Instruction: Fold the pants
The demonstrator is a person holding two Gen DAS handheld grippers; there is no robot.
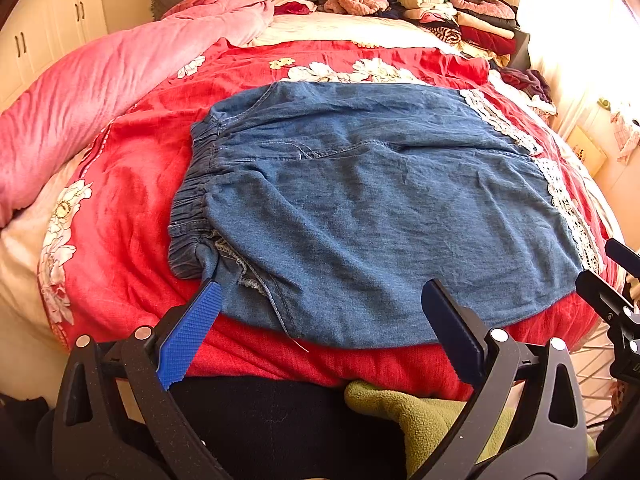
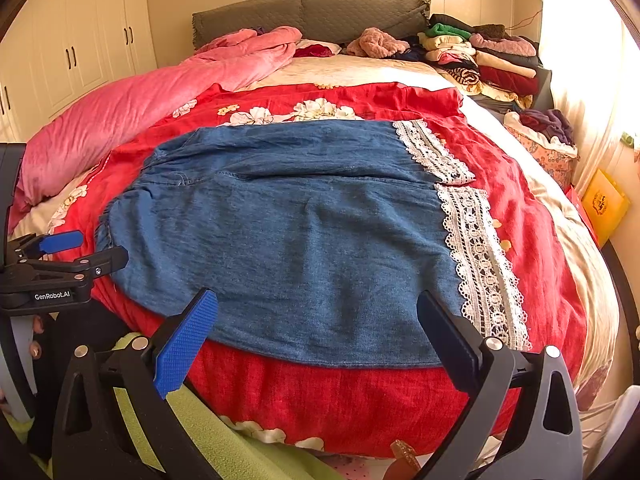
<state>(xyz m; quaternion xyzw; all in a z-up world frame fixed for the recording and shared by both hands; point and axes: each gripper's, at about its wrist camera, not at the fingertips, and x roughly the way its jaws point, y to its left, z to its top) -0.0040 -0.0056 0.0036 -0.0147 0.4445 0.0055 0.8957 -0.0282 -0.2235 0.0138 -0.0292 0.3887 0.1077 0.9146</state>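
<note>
Denim pants (image 1: 360, 200) spread flat on red floral bedspread (image 1: 132, 184), near foot edge of bed. Elastic waistband (image 1: 190, 216) to the left, white lace hems (image 2: 476, 256) to the right; legs lying side by side, seam between them running left to right. Some wrinkling near the waist, a loose thread trailing off near edge.

Left gripper (image 1: 320, 320) hovering just short of near edge of pants, jaws spread wide, nothing between them. Blue textured pad (image 1: 188, 336) on one finger just beside the waistband corner; contact impossible to tell. Right gripper (image 2: 320, 320) likewise wide apart and empty, poised over near hem end, close to the lace. Each gripper visible at the edge of the other's view.

Surroundings: rumpled pink quilt (image 1: 104, 80) piled along left side of bed, well apart from pants. Grey headboard cushions (image 2: 312, 14) at far end. Stack of folded clothes (image 2: 480, 56) at far right corner, a pink fluffy item (image 2: 376, 42) beside it, more loose garments (image 2: 548, 124) down the right edge. White wardrobe doors (image 2: 80, 48) at left wall, yellow box (image 2: 604, 204) on floor at right. Green fleece (image 1: 400, 412) and dark fabric in foreground below grippers.

Nothing lying on top of the pants; bedspread around them open on all sides.
</note>
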